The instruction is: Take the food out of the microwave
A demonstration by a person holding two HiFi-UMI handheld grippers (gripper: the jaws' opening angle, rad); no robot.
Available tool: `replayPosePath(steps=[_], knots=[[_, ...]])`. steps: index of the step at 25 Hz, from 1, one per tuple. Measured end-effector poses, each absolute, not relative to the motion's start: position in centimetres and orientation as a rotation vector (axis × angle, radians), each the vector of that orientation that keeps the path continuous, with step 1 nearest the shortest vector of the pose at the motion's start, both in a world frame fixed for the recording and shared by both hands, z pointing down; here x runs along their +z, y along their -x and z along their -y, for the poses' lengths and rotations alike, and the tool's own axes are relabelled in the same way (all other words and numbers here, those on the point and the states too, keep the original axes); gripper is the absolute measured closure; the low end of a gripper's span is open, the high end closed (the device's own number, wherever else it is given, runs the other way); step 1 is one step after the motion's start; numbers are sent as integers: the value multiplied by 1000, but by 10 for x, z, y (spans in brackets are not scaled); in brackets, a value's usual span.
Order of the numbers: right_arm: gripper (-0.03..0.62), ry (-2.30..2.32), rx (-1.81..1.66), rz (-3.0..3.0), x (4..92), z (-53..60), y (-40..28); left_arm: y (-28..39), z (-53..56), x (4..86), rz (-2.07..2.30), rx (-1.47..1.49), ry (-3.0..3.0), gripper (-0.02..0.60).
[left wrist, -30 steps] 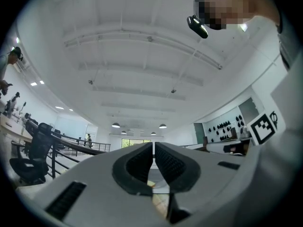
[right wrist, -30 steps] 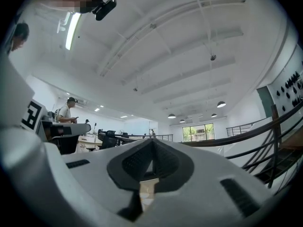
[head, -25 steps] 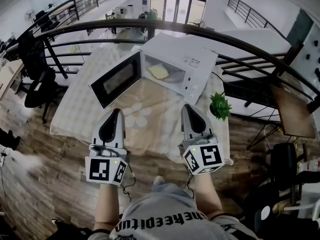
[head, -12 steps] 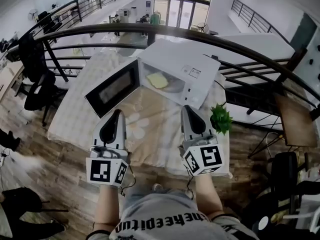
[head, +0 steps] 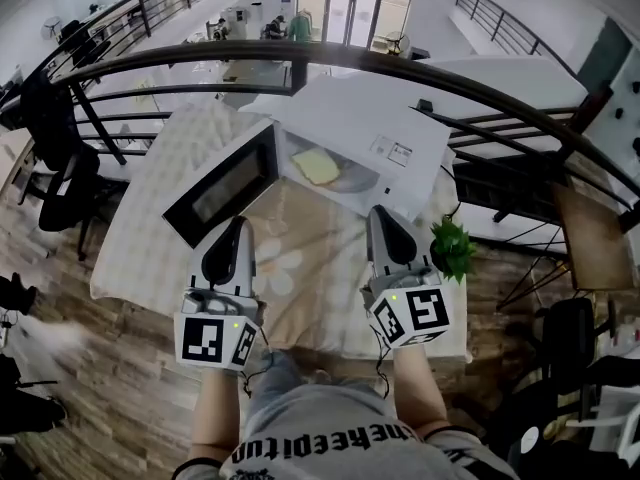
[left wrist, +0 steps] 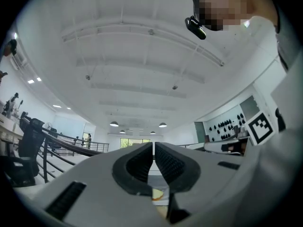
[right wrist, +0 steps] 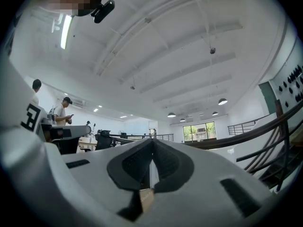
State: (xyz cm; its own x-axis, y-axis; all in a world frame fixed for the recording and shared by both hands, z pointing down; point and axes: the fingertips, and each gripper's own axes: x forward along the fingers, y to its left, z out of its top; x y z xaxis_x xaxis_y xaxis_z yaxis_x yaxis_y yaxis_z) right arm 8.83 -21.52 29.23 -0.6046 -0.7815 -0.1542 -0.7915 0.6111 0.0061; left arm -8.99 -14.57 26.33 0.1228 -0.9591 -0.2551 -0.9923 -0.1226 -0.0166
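While jaws of left gripper (head: 237, 224) and right gripper (head: 381, 214) sit pressed together, empty, both hover over near part of table (head: 150, 218) — nothing grasped yet. Beyond, door (head: 224, 184) already swung open leftward. Farther in, yellow food (head: 316, 166) on plate (head: 350, 177) inside microwave (head: 380, 128) — reach, grip, lift-out all remain.

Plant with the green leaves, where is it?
Head view, right side: the plant stands at the table's right edge, just right of the open microwave.
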Motion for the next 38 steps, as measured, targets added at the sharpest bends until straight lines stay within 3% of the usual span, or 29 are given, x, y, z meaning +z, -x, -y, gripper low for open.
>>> replayPosePath(steps=[20, 38], knots=[[589, 1544, 65, -2672, 322, 314, -18, 148, 278, 286, -1750, 232, 2441, 566], [585, 1756, 105, -2940, 433, 366, 25, 146, 337, 362, -1540, 173, 2708, 566]])
